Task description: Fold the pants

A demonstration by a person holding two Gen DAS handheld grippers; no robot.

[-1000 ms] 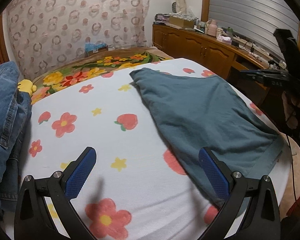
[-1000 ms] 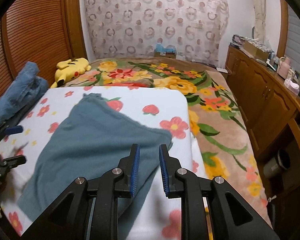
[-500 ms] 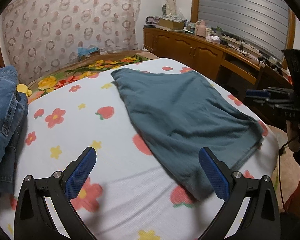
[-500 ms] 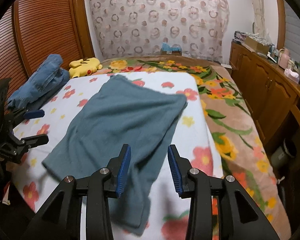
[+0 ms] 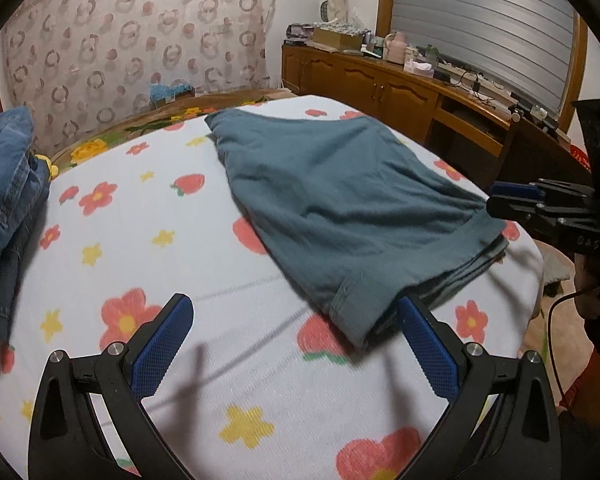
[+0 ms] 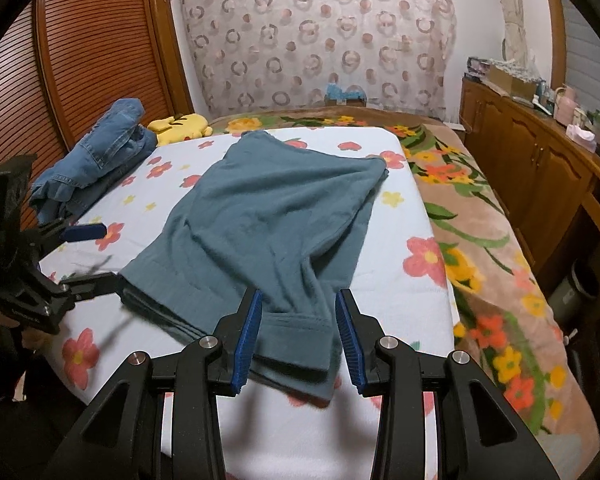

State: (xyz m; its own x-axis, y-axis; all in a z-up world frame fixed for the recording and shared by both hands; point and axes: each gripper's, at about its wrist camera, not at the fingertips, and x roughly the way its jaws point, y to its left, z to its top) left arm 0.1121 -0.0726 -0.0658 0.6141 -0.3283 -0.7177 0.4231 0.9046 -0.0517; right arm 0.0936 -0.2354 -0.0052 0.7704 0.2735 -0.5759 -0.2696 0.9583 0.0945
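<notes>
While the teal pants [image 6: 268, 224] already lie doubled over on the bed sheet [image 5: 148, 240], both grippers, left [image 5: 296, 344] and right [image 6: 298, 338], hang open and empty, so further folds likely remain.

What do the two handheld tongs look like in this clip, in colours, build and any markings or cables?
Both are alike: the left tongs and right tongs have black, strut-framed plastic arms with silver screw heads at the joints and flat blue pads with a fine grid texture. Seen side-on from the left wrist, the right tongs' black body carries small pale lettering, too small to read, and a thin black cable hangs below it.
</notes>
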